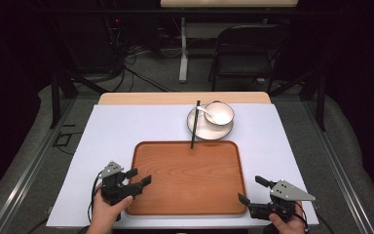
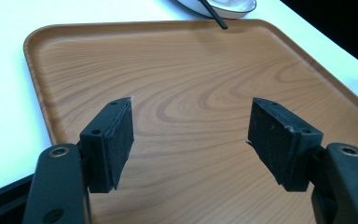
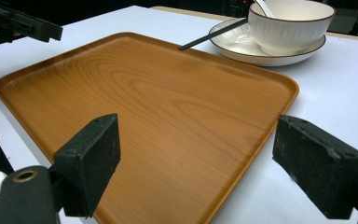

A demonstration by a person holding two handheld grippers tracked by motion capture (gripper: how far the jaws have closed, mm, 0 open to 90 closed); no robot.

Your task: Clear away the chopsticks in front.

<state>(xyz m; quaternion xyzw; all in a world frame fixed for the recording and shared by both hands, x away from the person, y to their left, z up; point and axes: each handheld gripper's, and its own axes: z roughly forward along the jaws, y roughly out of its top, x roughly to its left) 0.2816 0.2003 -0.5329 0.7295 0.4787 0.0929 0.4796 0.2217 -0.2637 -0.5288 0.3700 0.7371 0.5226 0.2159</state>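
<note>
Two handheld grippers, both with jaws spread wide and holding nothing, flank the near end of a wooden tray [image 1: 187, 178], the landmark for every entry below.

Item 1, left gripper [image 1: 139, 177]: at the tray's near left corner, jaw tips reaching just over the left rim and aimed inward and forward; in the left gripper view its pads [image 2: 120, 133] hover above bare tray floor. The left hand [image 1: 108, 210] grips it from below, forearm entering at the bottom edge.

Item 2, right gripper [image 1: 252, 190]: just off the tray's near right corner, tips pointing left toward the rim. In the right gripper view one pad [image 3: 92, 156] sits over the tray and the other over the white table [image 1: 121, 126]. The right hand [image 1: 288, 225] is mostly cut off by the frame.

Item 3, tray: flat, bare, lying square on the table; likely the receiving surface for the dishes.

Item 4, beyond the tray's far rim: white plate [image 1: 202, 129] carrying a white bowl [image 1: 220, 113] with a spoon [image 1: 203, 110] inside. A black chopstick [image 1: 194, 124] lies across the plate, its tip overhanging the far rim.
</note>
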